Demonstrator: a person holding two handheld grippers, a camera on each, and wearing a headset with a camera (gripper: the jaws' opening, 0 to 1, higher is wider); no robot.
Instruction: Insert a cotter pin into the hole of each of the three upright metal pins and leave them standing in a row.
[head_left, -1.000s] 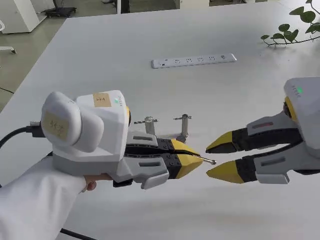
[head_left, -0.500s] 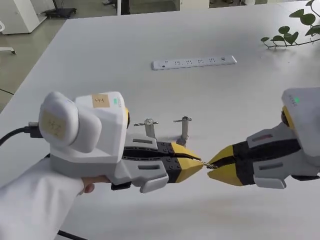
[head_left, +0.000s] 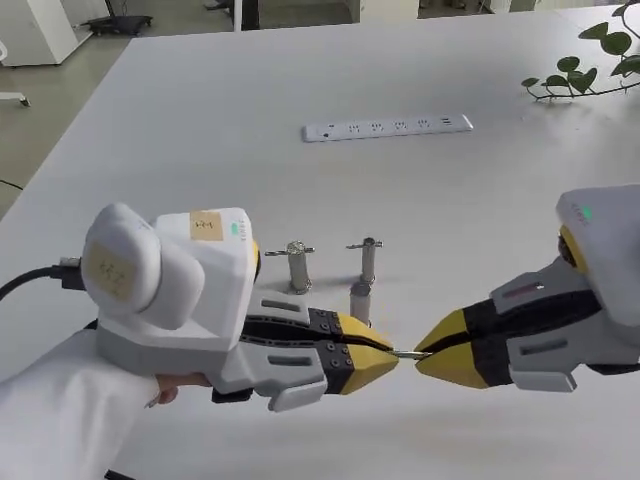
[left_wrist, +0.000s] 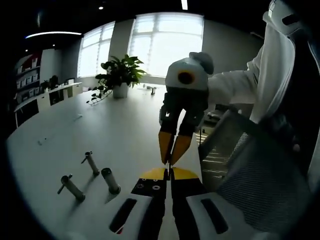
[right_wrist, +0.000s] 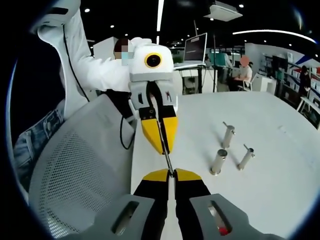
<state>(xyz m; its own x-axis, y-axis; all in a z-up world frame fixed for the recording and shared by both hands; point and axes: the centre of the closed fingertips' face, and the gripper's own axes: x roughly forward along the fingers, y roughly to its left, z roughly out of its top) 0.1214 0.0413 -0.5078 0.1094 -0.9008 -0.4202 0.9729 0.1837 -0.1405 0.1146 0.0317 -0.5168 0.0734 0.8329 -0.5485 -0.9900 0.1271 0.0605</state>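
Observation:
Three metal pins stand on the white table (head_left: 200, 120). The rear two, at left (head_left: 297, 265) and right (head_left: 368, 258), each carry a cotter pin through the top. The nearer pin (head_left: 360, 300) is bare. In front of them my left gripper (head_left: 392, 357) is shut on a thin cotter pin (head_left: 405, 353). My right gripper (head_left: 419, 358) is shut on its other end, tip to tip. In the left gripper view my jaws (left_wrist: 169, 173) meet the right gripper (left_wrist: 174, 145). The right gripper view shows the cotter pin (right_wrist: 165, 155) running from my jaws (right_wrist: 172, 174) to the left gripper (right_wrist: 159, 131).
A white power strip (head_left: 388, 125) lies across the table's far middle. A leafy plant (head_left: 590, 60) trails at the far right corner. A mesh chair back (right_wrist: 75, 165) is close behind the table's near edge. A black cable (head_left: 40, 272) runs from the left gripper.
The right gripper was open a second ago; it moved left and shut on the free end of the cotter pin. Both grippers dropped slightly, baring the third pin.

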